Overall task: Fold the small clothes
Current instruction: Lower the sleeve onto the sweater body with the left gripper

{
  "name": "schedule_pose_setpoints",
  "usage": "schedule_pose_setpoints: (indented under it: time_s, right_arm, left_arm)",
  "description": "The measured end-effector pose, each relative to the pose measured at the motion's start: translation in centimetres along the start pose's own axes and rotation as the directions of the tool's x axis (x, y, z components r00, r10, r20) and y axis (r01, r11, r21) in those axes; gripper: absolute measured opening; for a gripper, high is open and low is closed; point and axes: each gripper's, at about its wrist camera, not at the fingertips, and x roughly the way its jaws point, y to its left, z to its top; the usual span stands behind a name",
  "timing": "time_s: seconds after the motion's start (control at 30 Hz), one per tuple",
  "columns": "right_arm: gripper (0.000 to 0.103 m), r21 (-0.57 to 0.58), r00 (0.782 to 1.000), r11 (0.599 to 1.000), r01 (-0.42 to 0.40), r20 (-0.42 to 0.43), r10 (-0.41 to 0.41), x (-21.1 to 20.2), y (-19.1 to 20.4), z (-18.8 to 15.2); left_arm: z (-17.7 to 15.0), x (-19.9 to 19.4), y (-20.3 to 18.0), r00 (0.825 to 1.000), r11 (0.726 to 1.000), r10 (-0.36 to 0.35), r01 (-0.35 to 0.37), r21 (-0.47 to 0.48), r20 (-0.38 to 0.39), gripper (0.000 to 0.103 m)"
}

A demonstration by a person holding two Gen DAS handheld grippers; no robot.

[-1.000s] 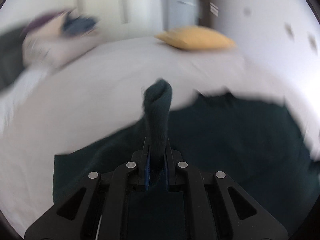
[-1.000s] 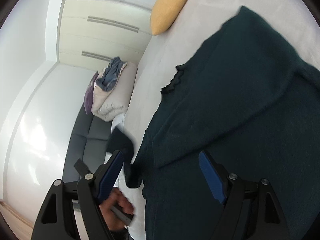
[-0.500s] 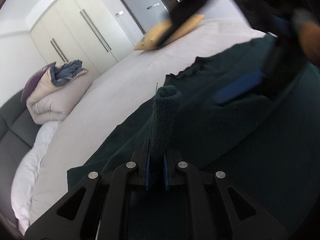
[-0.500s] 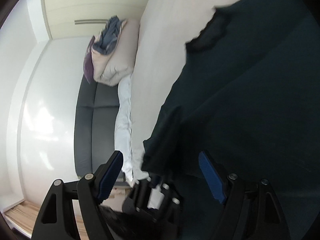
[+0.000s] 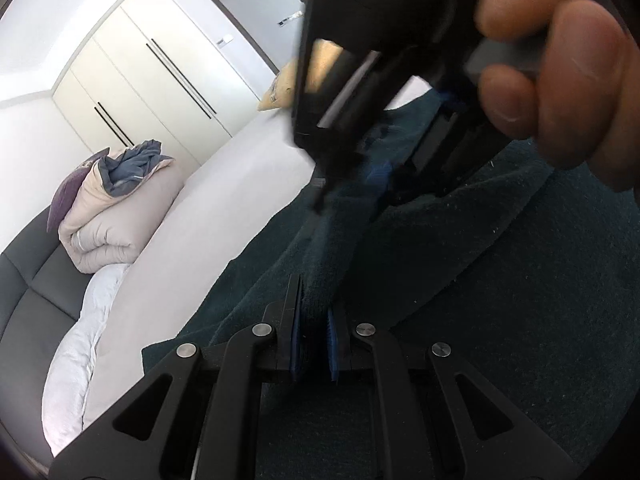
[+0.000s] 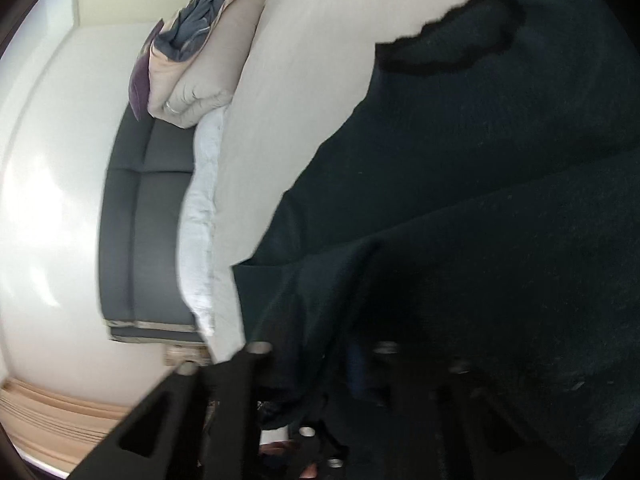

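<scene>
The room has pale walls and one run of cream wardrobe doors (image 5: pixel 160 80) with thin dark bar handles. A dark grey padded sofa (image 5: pixel 28 292) stands along the bed's left edge. The bed (image 5: pixel 224 216) is wide, under a smooth off-white sheet, with a crumpled white quilt (image 5: pixel 80 344) hanging over that left edge.

One dark green sweater (image 5: pixel 500 300), a fuzzy, slightly linty knit, lies spread across the near right part of the bed; its frilled neckline (image 6: pixel 448 48) faces the far end. On the sofa sits one rolled beige duvet (image 5: pixel 120 216), with a purple cushion (image 5: pixel 64 196) behind it and a grey-blue cloth (image 5: pixel 128 160) on top. One mustard pillow (image 5: pixel 280 88) lies at the bed's far edge, half hidden.

The left gripper (image 5: pixel 314 340) has its blue-padded jaws clamped on a raised fold of the sweater, which stands up between them. The right gripper (image 5: pixel 360 184), blurred, has just closed its jaws on the same ridge of knit farther along, near the bed's middle. A person's hand (image 5: pixel 560 72) wraps its handle, its fingers (image 5: pixel 580 92) large at the upper right of the left wrist view.
</scene>
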Motion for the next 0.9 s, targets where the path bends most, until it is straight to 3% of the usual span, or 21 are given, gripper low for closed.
schedule_pose_setpoints:
  time_s: [0.07,0.13,0.23,0.3,0.37,0.4,0.5,0.57,0.67,0.9]
  right_arm:
    - [0.009,-0.022,1.0,1.0,0.009,0.016,-0.009,-0.6,0.1,0.0]
    - [0.008,-0.051,0.999,0.998,0.03,0.041,-0.028,-1.7,0.2,0.0]
    - [0.008,-0.076,0.996,0.996,0.053,0.078,-0.047,-3.7,0.0,-0.2]
    - [0.008,-0.084,0.994,0.994,0.069,0.094,-0.061,-5.0,-0.5,-0.4]
    - [0.008,-0.082,0.99,0.992,0.095,0.11,-0.086,-6.3,-1.4,-0.5]
    - [0.008,-0.078,0.988,0.991,0.11,0.118,-0.101,-7.1,-2.1,-0.6]
    - [0.008,-0.065,0.984,0.989,0.134,0.128,-0.125,-9.3,-3.8,-0.7]
    - [0.008,-0.066,0.979,0.985,0.16,0.139,-0.15,-10.3,-4.6,-1.0]
    - [0.008,-0.059,0.971,0.98,0.19,0.162,-0.179,-11.4,-5.2,-1.0]
    - [0.008,-0.057,0.948,0.961,0.271,0.187,-0.256,-12.4,-5.8,-0.2]
  left_arm:
    - [0.4,-0.6,0.3,1.0,1.0,-0.011,0.011,-0.023,0.009,0.011]
    - [0.9,-1.3,1.2,0.998,0.994,-0.07,0.069,-0.082,0.002,0.011]
    - [1.2,-3.1,3.6,0.98,0.956,-0.196,0.198,-0.216,0.031,0.011]
    - [0.8,-4.0,6.3,0.962,0.903,-0.265,0.273,-0.332,0.07,0.011]
    - [0.0,-3.8,10.3,0.939,0.81,-0.326,0.338,-0.479,0.111,0.011]
    - [-0.8,-3.1,12.7,0.933,0.757,-0.34,0.345,-0.555,0.116,0.011]
    - [-2.9,-0.6,17.9,0.931,0.649,-0.353,0.314,-0.693,0.091,0.011]
    - [-4.6,1.2,20.7,0.934,0.601,-0.352,0.277,-0.75,0.063,0.011]
    - [-6.4,2.7,23.0,0.933,0.572,-0.36,0.242,-0.783,0.026,0.01]
    - [-6.8,3.9,22.4,0.913,0.6,-0.408,0.273,-0.752,0.007,0.009]
